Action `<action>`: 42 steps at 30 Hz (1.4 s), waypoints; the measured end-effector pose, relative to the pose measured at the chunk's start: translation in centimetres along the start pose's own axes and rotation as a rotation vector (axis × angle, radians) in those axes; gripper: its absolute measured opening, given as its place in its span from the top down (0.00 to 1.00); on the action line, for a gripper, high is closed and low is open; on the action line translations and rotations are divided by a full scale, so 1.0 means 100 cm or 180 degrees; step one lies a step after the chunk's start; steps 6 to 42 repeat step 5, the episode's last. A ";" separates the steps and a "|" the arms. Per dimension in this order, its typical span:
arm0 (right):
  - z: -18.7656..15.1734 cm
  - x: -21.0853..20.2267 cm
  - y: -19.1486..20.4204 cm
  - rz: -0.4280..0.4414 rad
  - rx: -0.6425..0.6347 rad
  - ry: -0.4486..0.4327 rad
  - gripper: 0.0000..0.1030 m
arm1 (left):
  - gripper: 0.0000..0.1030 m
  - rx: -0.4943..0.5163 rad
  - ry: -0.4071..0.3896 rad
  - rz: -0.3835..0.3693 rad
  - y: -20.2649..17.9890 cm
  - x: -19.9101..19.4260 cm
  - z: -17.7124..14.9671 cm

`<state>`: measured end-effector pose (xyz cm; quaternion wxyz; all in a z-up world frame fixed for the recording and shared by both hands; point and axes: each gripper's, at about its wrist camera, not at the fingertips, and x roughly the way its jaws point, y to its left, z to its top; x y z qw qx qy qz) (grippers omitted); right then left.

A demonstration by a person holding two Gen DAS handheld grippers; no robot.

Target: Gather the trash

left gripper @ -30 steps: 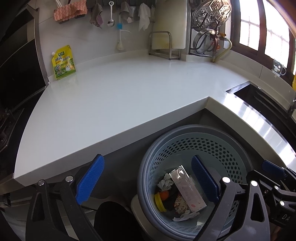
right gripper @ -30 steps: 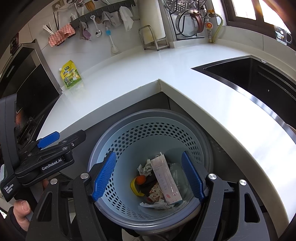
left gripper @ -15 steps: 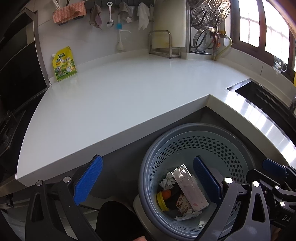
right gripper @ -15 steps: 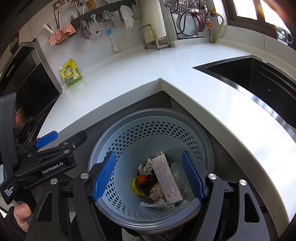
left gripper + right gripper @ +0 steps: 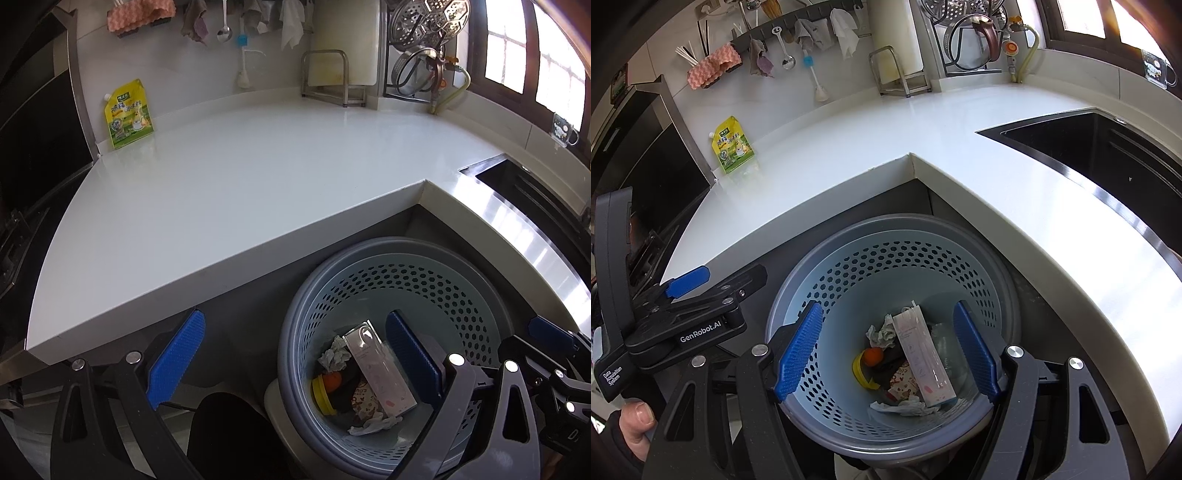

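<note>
A blue-grey perforated waste basket (image 5: 436, 273) (image 5: 849, 266) stands on the floor in the inner corner of the white counter. It holds a white-pink carton (image 5: 380, 373) (image 5: 925, 360), crumpled tissue (image 5: 334, 356) (image 5: 882, 330), a yellow lid (image 5: 321, 397) (image 5: 860, 371), an orange ball and wrappers. My left gripper (image 5: 295, 360) is open and empty, left of and over the basket's rim. My right gripper (image 5: 886, 349) is open and empty, directly above the basket. The left gripper's body also shows in the right wrist view (image 5: 683, 314).
A white L-shaped counter (image 5: 240, 177) (image 5: 960, 122) wraps around the basket. A yellow-green pouch (image 5: 127, 114) (image 5: 733, 149) leans against the back wall. A dark sink (image 5: 1108, 155) is at right. A steel rack (image 5: 328, 77) and hanging utensils line the wall.
Both grippers stay open over the basket. The left view has drifted slightly back and up; the trash in the basket has not moved.
</note>
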<state>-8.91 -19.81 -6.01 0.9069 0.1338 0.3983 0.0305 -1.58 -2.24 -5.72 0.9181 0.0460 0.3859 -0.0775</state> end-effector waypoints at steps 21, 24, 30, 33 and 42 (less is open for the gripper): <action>-0.001 0.002 -0.001 -0.0004 0.0006 -0.0002 0.32 | 0.06 -0.0018 0.0011 0.0006 0.002 0.001 0.000; -0.001 0.002 -0.001 -0.0004 0.0006 -0.0002 0.32 | 0.06 -0.0018 0.0011 0.0006 0.002 0.001 0.000; -0.001 0.002 -0.001 -0.0004 0.0006 -0.0002 0.32 | 0.06 -0.0018 0.0011 0.0006 0.002 0.001 0.000; -0.001 0.002 -0.001 -0.0004 0.0006 -0.0002 0.32 | 0.06 -0.0018 0.0011 0.0006 0.002 0.001 0.000; -0.001 0.002 -0.001 -0.0004 0.0006 -0.0002 0.32 | 0.06 -0.0018 0.0011 0.0006 0.002 0.001 0.000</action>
